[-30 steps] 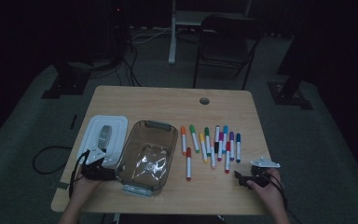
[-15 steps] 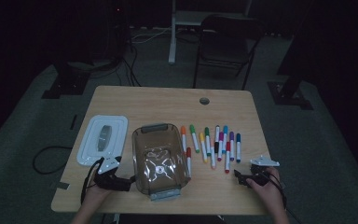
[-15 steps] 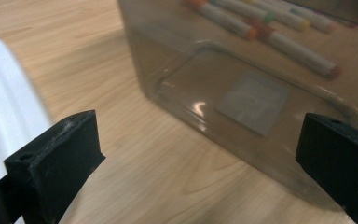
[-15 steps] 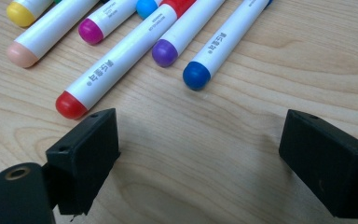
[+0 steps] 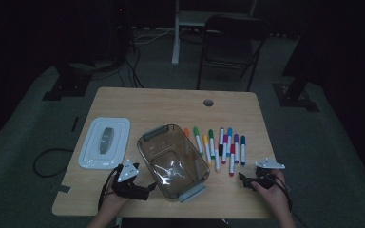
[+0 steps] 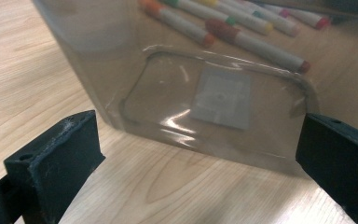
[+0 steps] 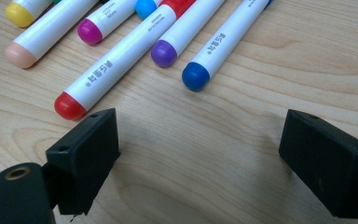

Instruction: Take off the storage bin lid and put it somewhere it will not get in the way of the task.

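A clear brownish plastic container (image 5: 173, 161) with grey end handles lies askew at the table's front centre. My left gripper (image 5: 147, 188) is at its near left corner, open. In the left gripper view the container's wall (image 6: 214, 102) stands just ahead of the wide-spread jaws of the left gripper (image 6: 200, 144). Several coloured markers (image 5: 217, 146) lie in a row to the container's right. My right gripper (image 5: 245, 180) is open just in front of them. In the right gripper view the red-capped marker (image 7: 116, 65) and the blue-capped marker (image 7: 223, 44) lie just beyond the right gripper (image 7: 205, 140).
A white lid (image 5: 104, 142) with a grey handle lies flat at the table's left. The wooden table (image 5: 171, 107) has a cable hole (image 5: 208, 102) near its far edge. A chair (image 5: 230, 42) and stand legs are on the floor behind.
The container has slid to the right and turned, away from the white lid. My left gripper moved right along with it. The right gripper has stayed put.
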Demonstrator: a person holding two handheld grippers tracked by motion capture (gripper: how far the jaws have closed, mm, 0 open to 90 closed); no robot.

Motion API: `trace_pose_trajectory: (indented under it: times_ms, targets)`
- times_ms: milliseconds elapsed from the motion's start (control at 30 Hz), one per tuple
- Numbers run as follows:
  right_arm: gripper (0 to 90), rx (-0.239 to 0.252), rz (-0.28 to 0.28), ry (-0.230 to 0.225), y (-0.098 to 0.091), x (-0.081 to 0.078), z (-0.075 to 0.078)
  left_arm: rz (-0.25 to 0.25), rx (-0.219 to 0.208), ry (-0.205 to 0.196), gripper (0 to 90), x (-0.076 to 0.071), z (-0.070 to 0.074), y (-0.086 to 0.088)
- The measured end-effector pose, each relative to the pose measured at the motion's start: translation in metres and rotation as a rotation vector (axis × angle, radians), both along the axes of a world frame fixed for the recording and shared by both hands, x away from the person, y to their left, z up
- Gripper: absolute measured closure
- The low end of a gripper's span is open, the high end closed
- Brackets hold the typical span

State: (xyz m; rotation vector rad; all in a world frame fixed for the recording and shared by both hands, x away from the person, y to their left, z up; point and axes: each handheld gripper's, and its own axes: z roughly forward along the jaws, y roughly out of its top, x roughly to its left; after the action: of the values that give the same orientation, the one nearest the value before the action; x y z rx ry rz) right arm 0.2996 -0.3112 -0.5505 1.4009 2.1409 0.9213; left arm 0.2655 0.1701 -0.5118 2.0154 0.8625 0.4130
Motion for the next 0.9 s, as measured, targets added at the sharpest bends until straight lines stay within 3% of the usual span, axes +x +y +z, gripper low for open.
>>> trace_pose_trajectory:
  times_ms: [367, 633, 900]
  targets:
    - [11.3, -0.001, 0.002, 0.000, 0.000, 0.000, 0.000, -0.058, -0.003, 0.002, 0.6, -0.003, -0.002, -0.030]
    - [11.2, -0.001, 0.006, -0.001, 0.000, 0.000, 0.000, -0.052, -0.024, -0.004, 0.6, -0.003, -0.002, -0.041]
    - [11.2, -0.001, 0.006, -0.001, 0.000, 0.000, 0.000, -0.059, -0.016, 0.004, 0.6, -0.006, -0.006, -0.047]
